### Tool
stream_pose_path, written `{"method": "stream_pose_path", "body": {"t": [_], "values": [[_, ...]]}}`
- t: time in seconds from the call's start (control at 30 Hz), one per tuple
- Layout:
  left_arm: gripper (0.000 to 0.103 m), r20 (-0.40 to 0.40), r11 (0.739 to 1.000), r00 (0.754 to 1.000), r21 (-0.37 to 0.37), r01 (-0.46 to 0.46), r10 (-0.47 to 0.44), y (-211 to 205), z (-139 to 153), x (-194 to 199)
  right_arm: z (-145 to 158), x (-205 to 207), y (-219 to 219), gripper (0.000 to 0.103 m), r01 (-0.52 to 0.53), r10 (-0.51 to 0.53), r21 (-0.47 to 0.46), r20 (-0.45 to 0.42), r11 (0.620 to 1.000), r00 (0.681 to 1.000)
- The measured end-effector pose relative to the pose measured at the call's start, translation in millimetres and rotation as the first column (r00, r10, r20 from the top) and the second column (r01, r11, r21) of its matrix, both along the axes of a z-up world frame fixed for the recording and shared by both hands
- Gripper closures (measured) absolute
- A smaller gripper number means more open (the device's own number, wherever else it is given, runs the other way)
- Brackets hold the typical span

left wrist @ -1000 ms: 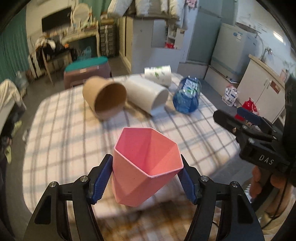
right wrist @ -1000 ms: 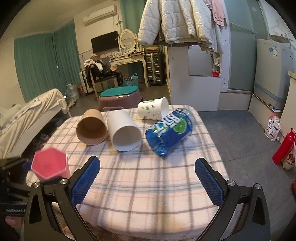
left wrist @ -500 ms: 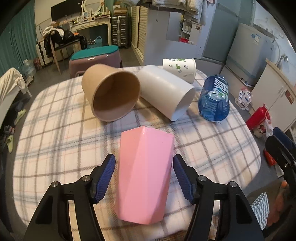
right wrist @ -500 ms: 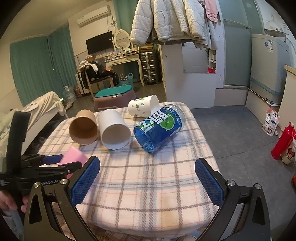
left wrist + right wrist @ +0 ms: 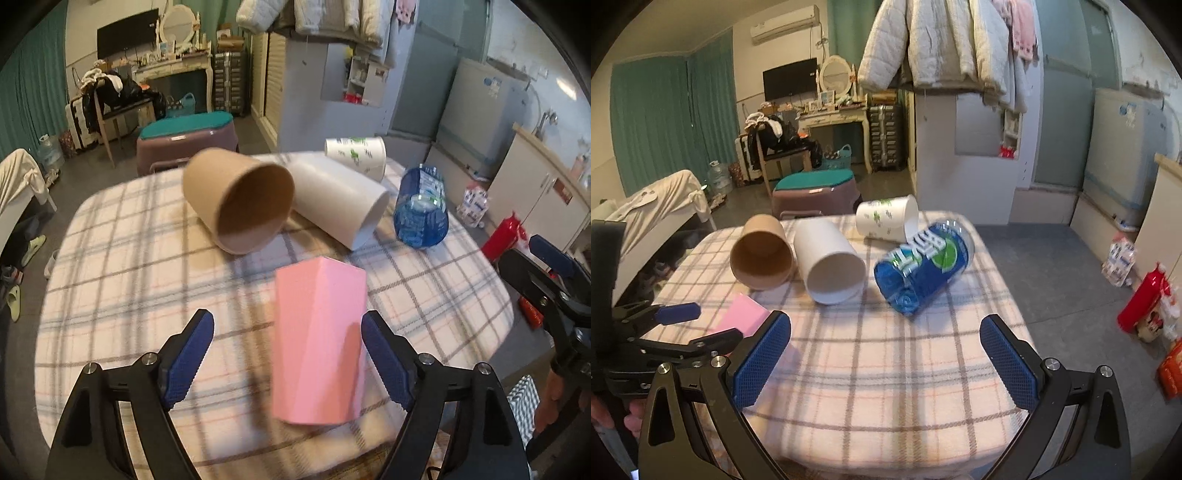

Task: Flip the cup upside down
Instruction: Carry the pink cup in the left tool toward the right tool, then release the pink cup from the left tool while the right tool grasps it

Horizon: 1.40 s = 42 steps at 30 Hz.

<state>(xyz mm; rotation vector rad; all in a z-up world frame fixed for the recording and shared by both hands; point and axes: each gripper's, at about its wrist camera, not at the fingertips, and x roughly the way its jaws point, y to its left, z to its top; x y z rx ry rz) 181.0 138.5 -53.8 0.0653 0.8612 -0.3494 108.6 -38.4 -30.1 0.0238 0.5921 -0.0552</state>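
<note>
The pink faceted cup (image 5: 319, 339) stands upside down on the checked tablecloth (image 5: 122, 266), its closed base up, between the fingers of my left gripper (image 5: 288, 356). The left jaws are open; the cup stands nearer the right pad, with a wide gap on the left. In the right wrist view the pink cup (image 5: 744, 314) shows partly behind the left gripper (image 5: 687, 325). My right gripper (image 5: 886, 354) is open and empty above the table's near right side.
A brown paper cup (image 5: 240, 203), a white cup (image 5: 338, 201), a printed white cup (image 5: 356, 151) and a blue plastic cup (image 5: 421, 214) lie on their sides at the far half. A purple stool (image 5: 186, 138) stands beyond the table.
The left gripper turned the pink cup from mouth-up to mouth-down, set it on the cloth and opened its jaws. The right gripper stayed open.
</note>
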Motion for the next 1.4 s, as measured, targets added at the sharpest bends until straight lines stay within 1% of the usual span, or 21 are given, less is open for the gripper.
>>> {"method": "stream_pose_path", "body": {"t": [0.03,0.1,0.17,0.23,0.33,0.4,0.5,0.57,0.67,0.83,1.0,1.1,1.17,1.2,1.23,1.37,1.4], "values": [[0.017,0.013,1.000,1.000,-0.008,0.003,-0.003,5,3,-2,2,-2,4,0.000,0.004,-0.004,-0.008,0.009,1.000,1.000],[0.005,0.049,1.000,0.999,-0.019,0.002,-0.001,17,9,-8,6,-5,16,0.000,0.016,-0.015,-0.011,0.026,1.000,1.000],[0.005,0.113,1.000,0.993,-0.017,-0.013,0.015,33,16,-15,8,-8,26,0.000,0.024,-0.024,0.000,0.033,1.000,0.999],[0.004,0.152,1.000,0.988,-0.011,-0.023,0.025,47,20,-19,8,-11,38,0.000,0.038,-0.039,0.015,0.035,0.999,0.999],[0.003,0.165,0.999,0.986,-0.042,-0.033,0.039,70,19,-20,2,-17,60,0.000,0.059,-0.060,0.035,0.029,0.998,0.998],[0.003,0.174,0.997,0.982,-0.053,-0.062,0.071,87,16,-22,-6,-20,76,0.000,0.066,-0.066,0.041,0.010,0.997,0.998],[0.000,0.204,0.994,0.973,-0.047,-0.098,0.106,103,12,-27,-15,-21,96,0.000,0.061,-0.061,0.039,-0.022,0.997,0.998],[0.000,0.241,0.993,0.963,-0.034,-0.116,0.121,114,10,-34,-21,-20,110,0.000,0.060,-0.059,0.030,-0.036,0.998,0.998],[0.000,0.277,0.990,0.951,-0.016,-0.137,0.136,124,8,-39,-28,-19,124,0.000,0.055,-0.052,0.044,-0.051,0.998,0.997],[0.000,0.297,0.987,0.942,-0.016,-0.158,0.155,137,2,-43,-45,-14,145,0.000,0.059,-0.057,0.017,-0.070,0.998,0.996],[0.000,0.275,0.983,0.944,-0.034,-0.179,0.181,149,-9,-41,-65,-3,151,0.001,0.083,-0.081,0.020,-0.095,0.996,0.992],[0.000,0.262,0.981,0.945,-0.045,-0.190,0.195,154,-15,-40,-70,-1,150,0.012,0.091,-0.088,0.040,-0.072,0.995,0.994],[0.000,0.260,0.976,0.941,-0.061,-0.209,0.218,159,-17,-40,-74,2,150,0.015,0.096,-0.093,0.044,-0.070,0.994,0.993],[0.000,0.255,0.976,0.942,-0.063,-0.209,0.218,160,-18,-39,-77,5,150,0.019,0.098,-0.094,0.047,-0.079,0.994,0.992],[0.000,0.251,0.976,0.943,-0.063,-0.209,0.218,161,-19,-39,-79,7,149,0.025,0.099,-0.094,0.056,-0.087,0.994,0.992],[0.000,0.247,0.975,0.944,-0.052,-0.215,0.221,162,-22,-38,-88,14,145,0.035,0.105,-0.095,0.082,-0.117,0.991,0.989],[0.000,0.244,0.975,0.944,-0.052,-0.216,0.222,163,-22,-38,-90,15,143,0.041,0.098,-0.086,0.097,-0.125,0.990,0.988]]}}
